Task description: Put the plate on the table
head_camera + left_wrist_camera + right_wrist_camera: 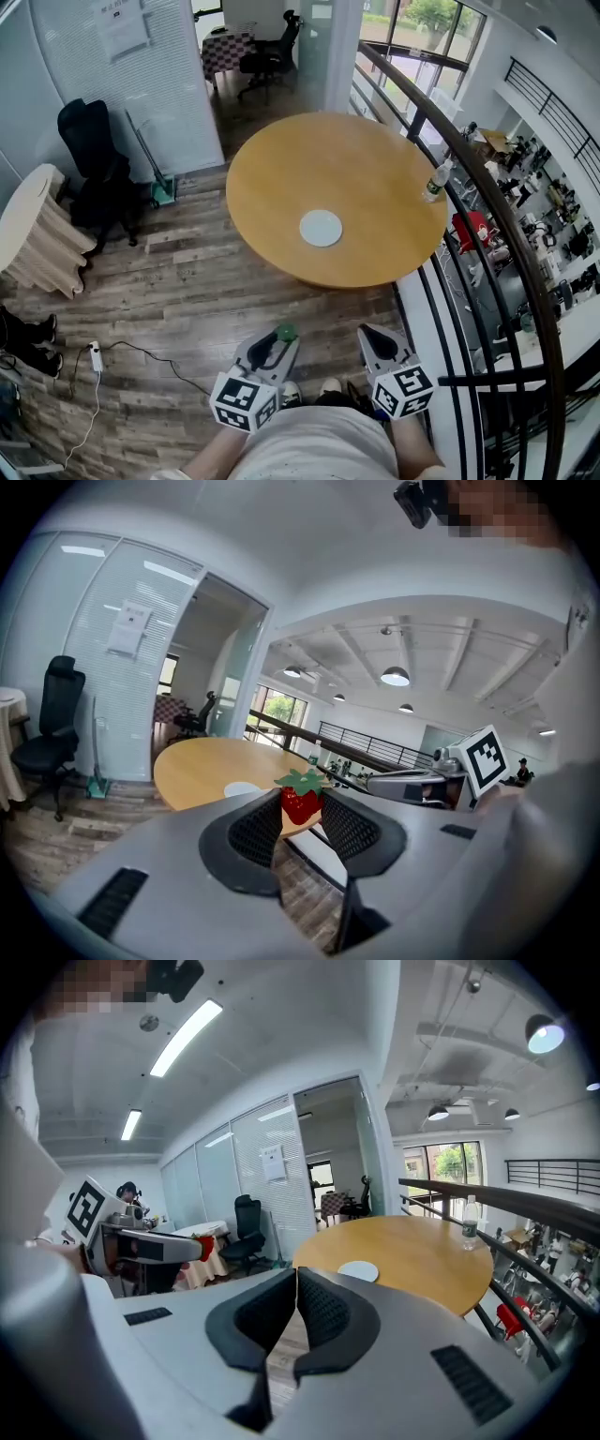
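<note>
A small white plate [321, 228] lies flat near the middle of the round wooden table [272, 169]. It also shows in the left gripper view as the plate [242, 788] and in the right gripper view as the plate [357, 1270]. Both grippers hang over the floor, short of the table's near edge. My left gripper [284, 336] is shut on a toy strawberry [301, 799], red with a green leaf top. My right gripper [367, 332] has its jaws pressed together with nothing between them [296, 1274].
A clear bottle [436, 181] stands at the table's right edge beside the dark railing [497, 225]. A black office chair [94, 150] and a pale round side table [28, 225] stand to the left. A power strip with its cable [96, 356] lies on the wooden floor.
</note>
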